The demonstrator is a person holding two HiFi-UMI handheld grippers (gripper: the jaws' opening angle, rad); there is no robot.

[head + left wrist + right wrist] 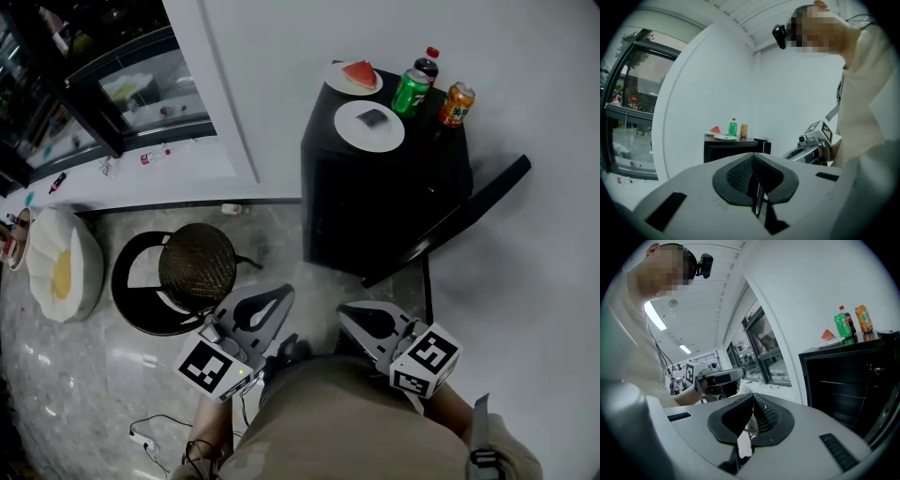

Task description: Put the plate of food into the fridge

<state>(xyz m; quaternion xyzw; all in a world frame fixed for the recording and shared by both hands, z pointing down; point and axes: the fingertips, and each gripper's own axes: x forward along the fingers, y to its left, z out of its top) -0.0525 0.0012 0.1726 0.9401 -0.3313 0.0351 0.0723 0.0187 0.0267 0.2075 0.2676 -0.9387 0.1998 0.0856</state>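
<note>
Clamped together with nothing between their jaws, the left gripper [283, 292] and the right gripper [343, 310] are held close to the person's body, well short of the black fridge [375, 202], whose door [455, 223] is swung open. The plate of food [353, 78], with its red wedge, is seen on the fridge top, beside a second plate [369, 126], a green drink [410, 92] and an orange can [457, 104].

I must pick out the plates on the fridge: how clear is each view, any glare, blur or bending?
Head view: sharp and evenly lit, both plates plain on the fridge; soft glare on the floor. Left gripper view: heavy fisheye bending, dark corners, plates tiny. Right gripper view: same bending, bright ceiling lights.
</note>
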